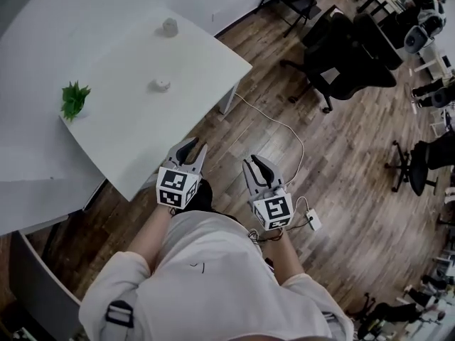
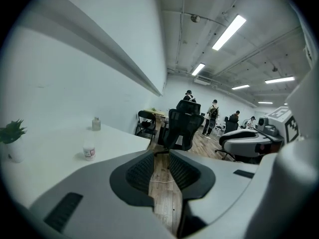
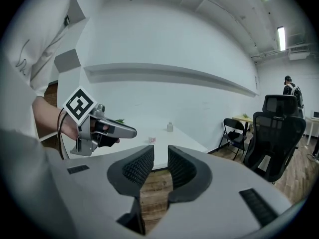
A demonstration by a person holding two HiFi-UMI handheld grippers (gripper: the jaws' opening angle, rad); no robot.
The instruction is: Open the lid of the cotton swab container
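Left gripper (image 1: 197, 148) and right gripper (image 1: 253, 163) held at waist height, just off the table (image 1: 142, 133) edge. Both jaws slightly apart, narrow gap, nothing between them. Container (image 1: 162, 84) stands upright mid-table, lid on, well apart from both. Bottle (image 1: 169, 26) near far corner, plant (image 1: 74, 98) at left edge.

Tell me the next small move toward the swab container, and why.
Probably step in and carry the left tongs and right tongs over the table: both hang open and empty above the floor, short of the small white container.
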